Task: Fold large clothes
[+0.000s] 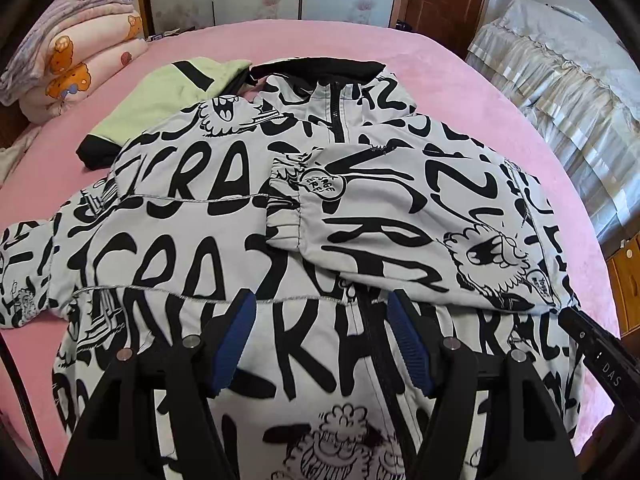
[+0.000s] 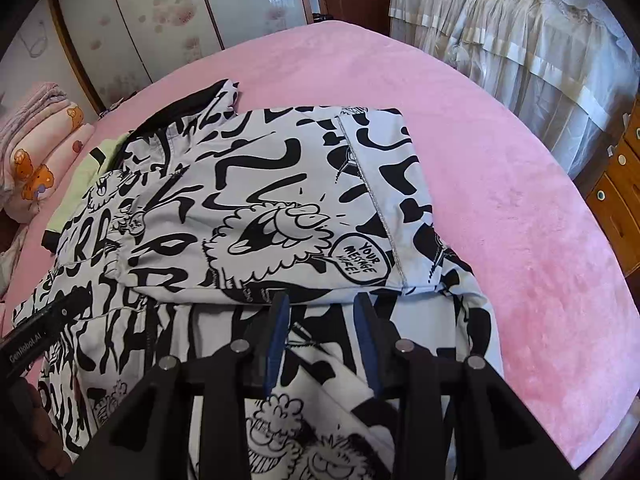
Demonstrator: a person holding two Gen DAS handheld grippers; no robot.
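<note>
- The left gripper (image 1: 322, 312) hung over the jacket (image 1: 224, 216) with its blue fingers wide apart, holding nothing.
- The black-and-white jacket lay on the pink bed (image 1: 460, 80), one sleeve (image 1: 400, 224) folded across its front.
- The right gripper (image 2: 322, 308) was a little open, empty too.

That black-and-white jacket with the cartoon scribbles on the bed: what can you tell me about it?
The white zip-up jacket printed with black graffiti lettering and cartoon faces lies front up on the pink fuzzy bedspread. It looks like thin, smooth woven fabric. It has a black collar, a black front zipper and elastic cuffs. One sleeve is folded across the chest; the other still lies out to the side. Its far shoulder overlaps a pale green garment.
</note>
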